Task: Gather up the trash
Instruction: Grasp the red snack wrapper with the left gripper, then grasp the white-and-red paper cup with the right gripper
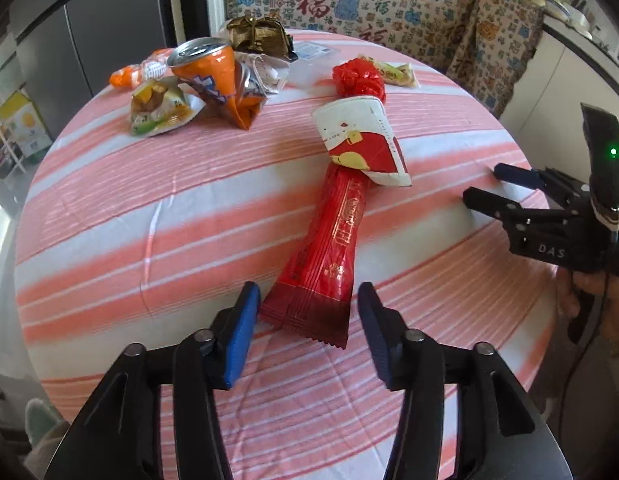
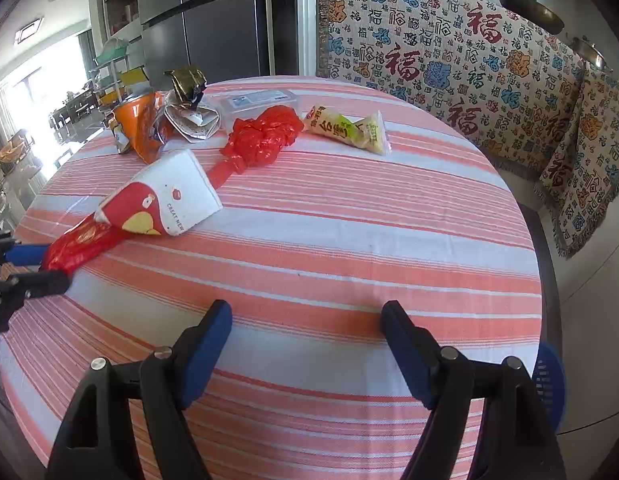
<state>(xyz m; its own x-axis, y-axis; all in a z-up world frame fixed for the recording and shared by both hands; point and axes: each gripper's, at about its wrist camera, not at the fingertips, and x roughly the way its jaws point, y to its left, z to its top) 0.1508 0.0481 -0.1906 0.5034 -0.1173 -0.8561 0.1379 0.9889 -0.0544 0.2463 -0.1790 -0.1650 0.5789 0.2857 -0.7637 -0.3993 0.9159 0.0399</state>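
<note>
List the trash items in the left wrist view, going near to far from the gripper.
Long red wrapper → flattened paper cup → crumpled red plastic bag → gold foil wrapper.

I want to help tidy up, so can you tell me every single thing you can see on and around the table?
long red wrapper: 1, red, near table edge, between the left gripper's fingers
paper cup: 1, flattened, white and red, lying over the wrapper's far end
red plastic bag: 1, crumpled, beyond the cup
yellow snack packet: 1, far side, right of the bag
crushed can: 1, orange, far left
green snack packet: 1, beside the can
gold wrapper: 1, far edge
clear plastic box: 1, far side
tablecloth: 1, pink and white stripes
patterned blanket: 1, behind table
left gripper: open
right gripper: open, over bare cloth
</note>
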